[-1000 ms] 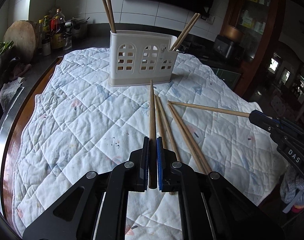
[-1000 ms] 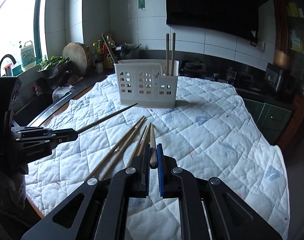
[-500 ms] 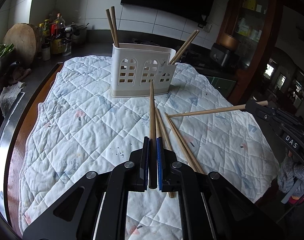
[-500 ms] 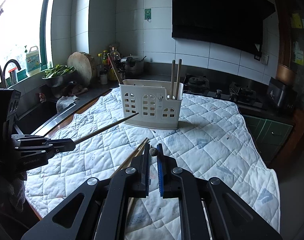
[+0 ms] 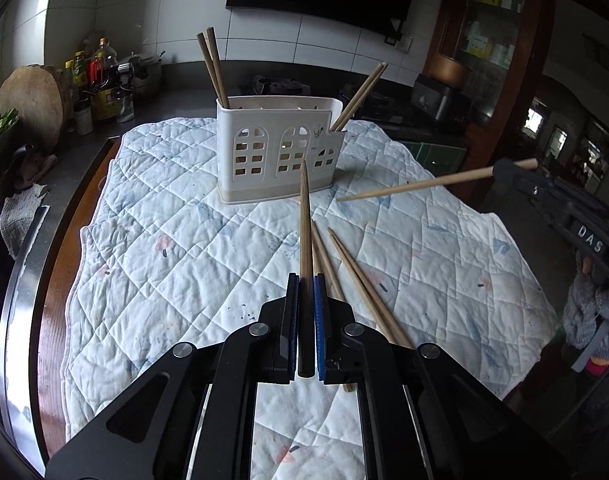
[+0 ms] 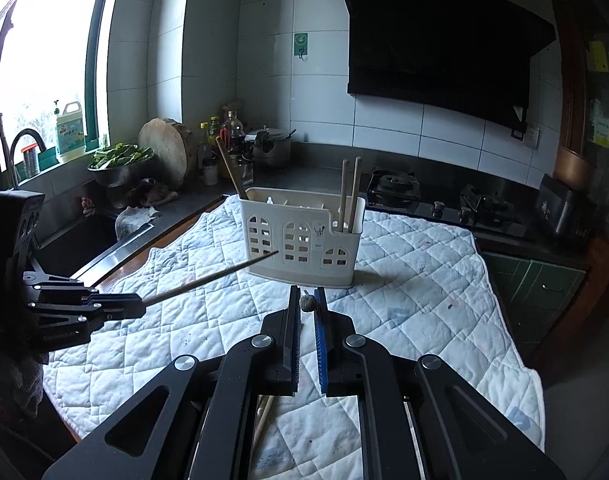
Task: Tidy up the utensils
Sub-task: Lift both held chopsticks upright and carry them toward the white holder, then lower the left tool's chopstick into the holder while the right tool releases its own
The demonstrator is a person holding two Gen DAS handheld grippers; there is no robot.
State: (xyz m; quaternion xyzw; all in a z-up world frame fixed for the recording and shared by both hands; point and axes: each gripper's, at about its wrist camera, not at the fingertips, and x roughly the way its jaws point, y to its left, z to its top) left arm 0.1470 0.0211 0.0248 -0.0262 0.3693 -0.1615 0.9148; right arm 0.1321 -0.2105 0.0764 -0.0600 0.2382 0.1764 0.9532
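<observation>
hidden: lower ends of upright chopsticks (image 5: 212, 68) inside white holder (image 5: 264, 152) | loose chopsticks (image 5: 360, 284) on quilted cloth (image 5: 164, 248): near ends pass under left gripper (image 5: 305, 292) | counter bottles (image 5: 100, 68): labels unreadable | right-view chopstick (image 6: 307, 303): seen end-on only

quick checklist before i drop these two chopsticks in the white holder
1. Left tool shut on its chopstick: ok.
2. Right tool shut on its chopstick: ok.
3. Both sticks lifted off the quilt: ok.
4. White holder upright: ok.
5. Free room in the compartments: cannot tell.
6. Loose chopsticks on the quilt all put away: not ok.
</observation>
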